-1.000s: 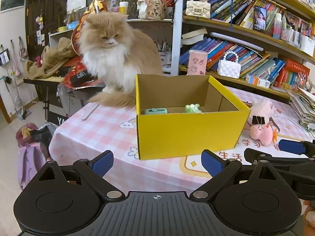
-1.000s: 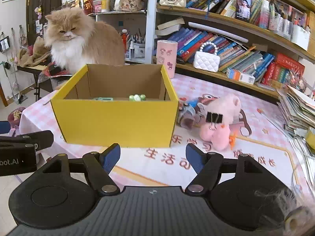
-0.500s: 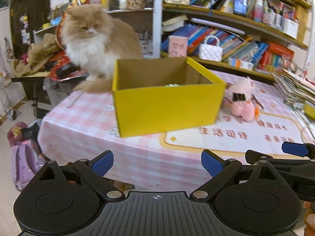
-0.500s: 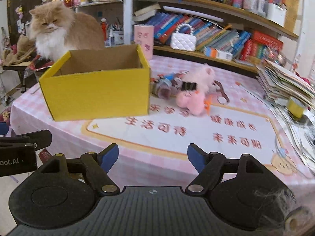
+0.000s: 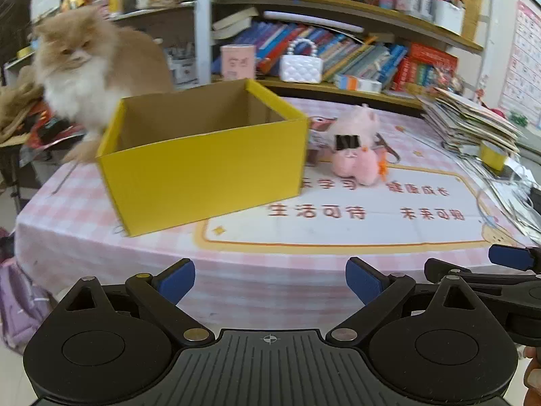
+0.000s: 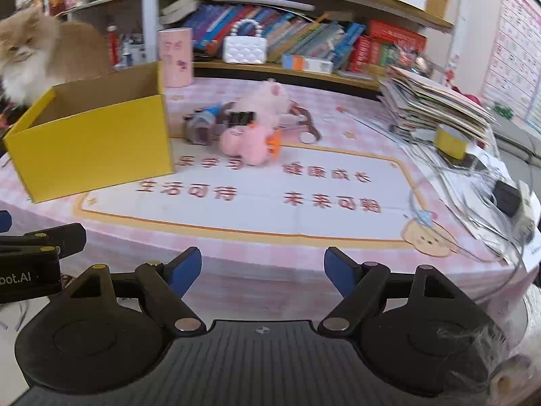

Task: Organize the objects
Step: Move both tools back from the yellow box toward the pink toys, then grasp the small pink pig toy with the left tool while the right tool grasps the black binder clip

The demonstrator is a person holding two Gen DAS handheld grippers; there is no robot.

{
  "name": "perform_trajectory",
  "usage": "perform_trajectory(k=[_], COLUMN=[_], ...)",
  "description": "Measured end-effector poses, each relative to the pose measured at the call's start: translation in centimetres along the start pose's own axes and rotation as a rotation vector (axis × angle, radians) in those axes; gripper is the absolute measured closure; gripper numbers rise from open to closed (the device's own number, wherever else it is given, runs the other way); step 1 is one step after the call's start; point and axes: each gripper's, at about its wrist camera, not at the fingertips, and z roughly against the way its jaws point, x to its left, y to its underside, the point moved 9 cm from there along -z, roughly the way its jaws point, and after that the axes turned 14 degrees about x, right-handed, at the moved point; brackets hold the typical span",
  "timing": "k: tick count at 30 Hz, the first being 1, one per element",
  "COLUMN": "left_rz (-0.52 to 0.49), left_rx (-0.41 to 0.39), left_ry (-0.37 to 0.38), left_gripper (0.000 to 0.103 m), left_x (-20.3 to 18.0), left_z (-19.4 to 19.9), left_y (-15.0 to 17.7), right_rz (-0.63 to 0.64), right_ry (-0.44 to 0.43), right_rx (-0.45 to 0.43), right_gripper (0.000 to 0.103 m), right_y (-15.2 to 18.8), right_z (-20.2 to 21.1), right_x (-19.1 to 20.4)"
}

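a fluffy pink plush toy point(image 6: 252, 125) with a black binder clip point(image 6: 240, 117) on it lies on the pink checked tablecloth point(image 6: 338, 128), just right of the open yellow cardboard box point(image 5: 203, 155), long axis running front to back. the box's contents are hidden. left gripper point(image 5: 269, 282) and right gripper point(image 6: 263, 272) both gape wide, empty, off the table's near edge.

An open yellow cardboard box point(image 5: 206, 172) stands upright on the bench point(image 5: 338, 230), its contents hidden. Just right of it a pink plush toy point(image 6: 253, 128) lies with a black binder clip point(image 6: 240, 117) on it, beside a grey tape roll point(image 6: 198, 130).
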Motion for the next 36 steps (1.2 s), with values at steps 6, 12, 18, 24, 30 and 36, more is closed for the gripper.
perform_trajectory(k=[6,12,18,24,30,36], left_rz=[-0.050,-0.078,-0.086,-0.061,-0.062,-0.057], left_rx=[0.014,0.020,0.031,0.057,0.078,0.056], left_ry=[0.037,0.054,0.062,0.053,0.043,0.029], left_gripper=[0.006,0.006,0.006,0.006,0.006,0.006], left_x=[-3.3,-5.7,-7.5,-7.8,-8.6,-9.7], left_z=[-1.4,-2.8,-4.3,-6.0,-7.6,-8.7], left_y=[-1.2,-2.7,-4.3,-5.3,-6.5,-8.8], right_rz=[-0.050,-0.079,-0.085,-0.067,-0.048,-0.067], right_ry=[0.040,0.063,0.070,0.063,0.039,0.019], right_rx=[0.015,0.035,0.047,0.068,0.091,0.064], right_gripper=[0.024,0.023,0.023,0.022,0.022,0.024], right_y=[-0.1,-1.0,-2.8,-4.3,-5.8,-8.7], right_z=[-0.6,-1.8,-3.3,-5.1,-6.9,-8.4], right_x=[-3.3,-6.0,-7.9,-8.7,-9.2,-10.6])
